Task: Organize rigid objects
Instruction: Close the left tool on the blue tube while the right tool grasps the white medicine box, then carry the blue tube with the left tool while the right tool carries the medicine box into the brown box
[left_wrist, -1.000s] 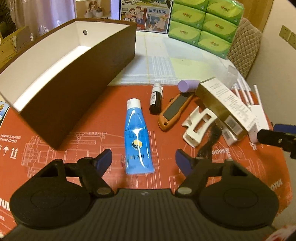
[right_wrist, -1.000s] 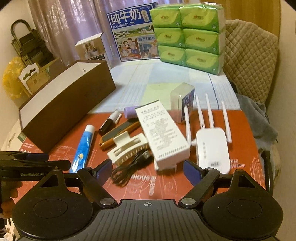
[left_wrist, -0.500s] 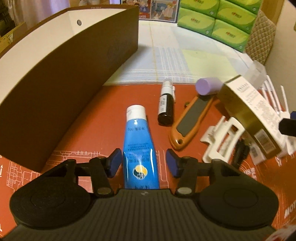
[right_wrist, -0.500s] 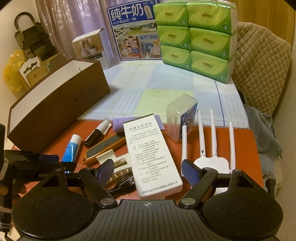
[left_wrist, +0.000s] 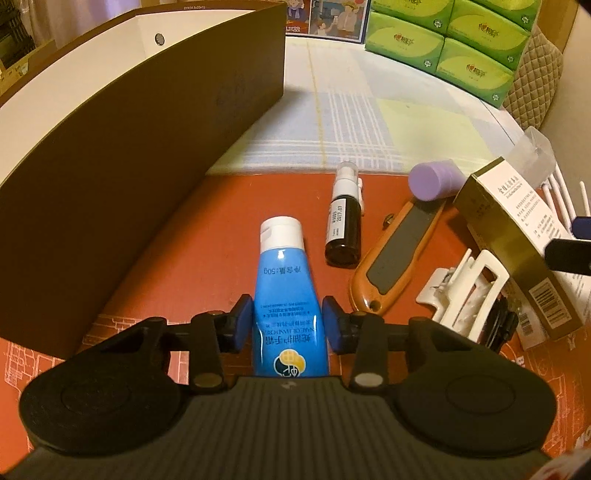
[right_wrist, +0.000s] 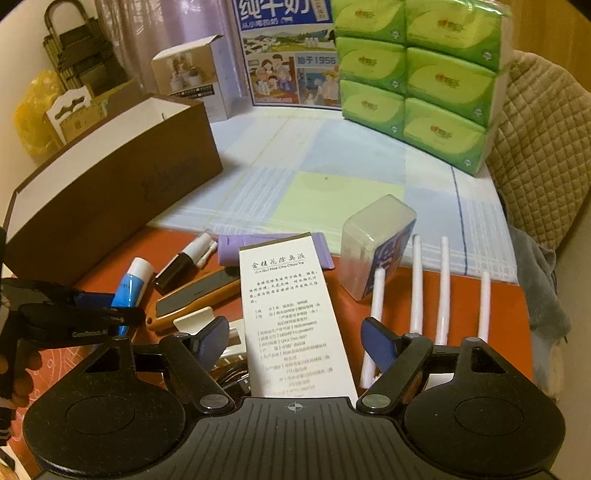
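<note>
A blue tube (left_wrist: 282, 269) with a white cap lies on the red mat (left_wrist: 207, 229), cap pointing away. My left gripper (left_wrist: 288, 317) straddles its lower body; its jaws are closing and the blue pads touch both sides. The right wrist view shows that gripper (right_wrist: 96, 306) at the left over the tube (right_wrist: 129, 291). My right gripper (right_wrist: 295, 339) hangs over a long white printed box (right_wrist: 288, 306); its jaws are closing slowly, with the box between them and gaps on both sides. An open brown box (left_wrist: 129, 177) with a white inside stands to the left.
On the mat lie a dark spray bottle (left_wrist: 343, 229), an orange utility knife (left_wrist: 395, 258), a purple tube (left_wrist: 432, 181), a white hair clip (left_wrist: 465, 291), a clear plastic case (right_wrist: 376, 243) and a white router (right_wrist: 443, 288). Green tissue packs (right_wrist: 417, 74) stand behind.
My left gripper came down over the blue tube and narrowed its jaws onto it. My right gripper moved forward over the white box, which now lies between its fingers.
</note>
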